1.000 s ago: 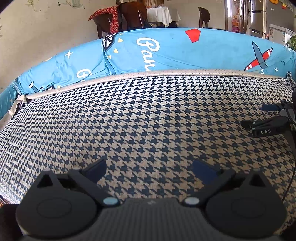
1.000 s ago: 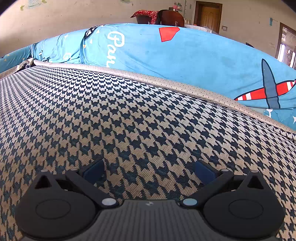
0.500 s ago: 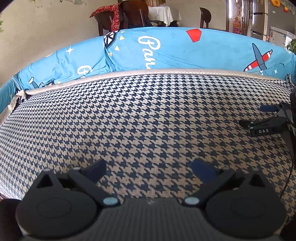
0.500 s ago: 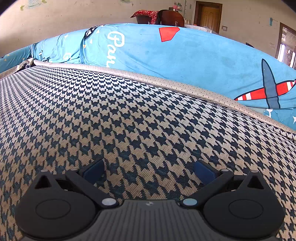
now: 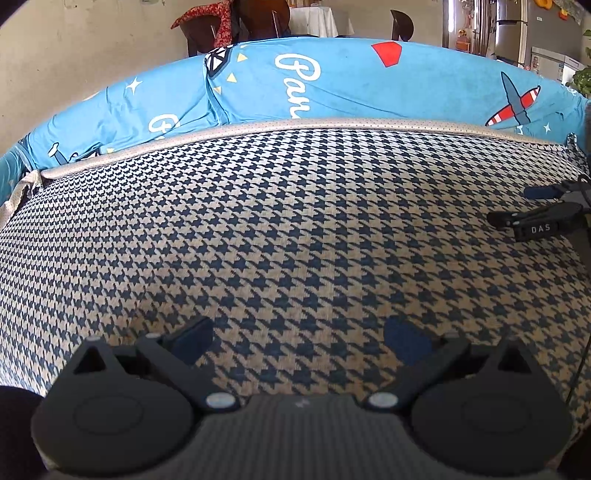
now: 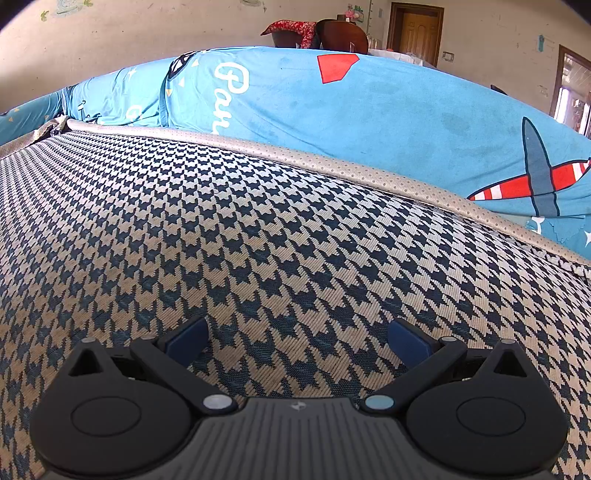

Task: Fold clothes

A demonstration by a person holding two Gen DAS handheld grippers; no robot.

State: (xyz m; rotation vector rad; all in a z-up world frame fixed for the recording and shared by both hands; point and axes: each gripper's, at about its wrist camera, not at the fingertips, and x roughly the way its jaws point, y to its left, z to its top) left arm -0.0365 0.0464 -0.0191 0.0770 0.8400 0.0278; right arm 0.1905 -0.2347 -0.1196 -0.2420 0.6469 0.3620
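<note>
No garment shows in either view. My left gripper [image 5: 298,341] is open, its blue-padded fingers wide apart just above a houndstooth mat [image 5: 280,229] of navy and beige, with nothing between them. My right gripper [image 6: 297,341] is open too and hovers low over the same mat [image 6: 229,221], also empty. In the left wrist view the right gripper [image 5: 517,206] appears from the side at the far right edge, its fingers spread, a "DAS" label on one.
A beige dotted border [image 5: 332,127] edges the mat at the back. Behind it rises a bright blue cushion [image 5: 332,85] printed with planes and letters. Farther back stand chairs with a red cloth [image 5: 218,14], a wall and a door [image 6: 417,33].
The left gripper has drifted slightly, so the mat and blue cushion sit a little lower in its view. The right gripper has stayed still. Both stay open.
</note>
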